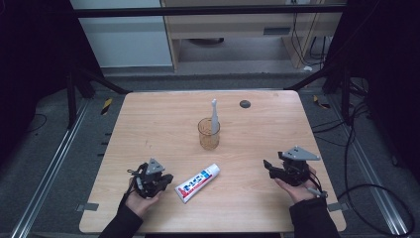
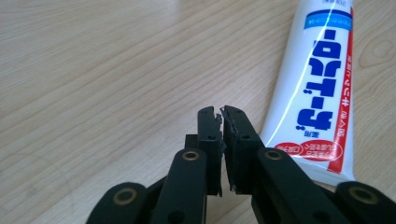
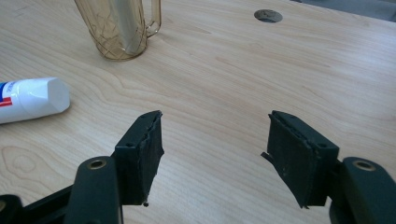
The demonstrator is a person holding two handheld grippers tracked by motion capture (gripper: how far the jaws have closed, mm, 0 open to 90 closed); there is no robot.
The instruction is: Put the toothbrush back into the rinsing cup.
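Overhead, wooden table (image 1: 148, 114), round hole (image 1: 245, 103); grey floor (image 1: 44, 148), cables (image 1: 356, 139) around.

Premises present as a laboratory or test bay. A light wooden table (image 1: 148, 114) stands alone on grey floor carpet (image 1: 44, 148), flanked by aluminium rails (image 1: 54, 163) at 9 and 3 o'clock. Black frame struts (image 1: 99, 82) brace at 11 and 1 o'clock. Loose cables (image 1: 356, 148) trail at 3 o'clock. Hazard-striped tape (image 1: 106, 105) marks the floor.
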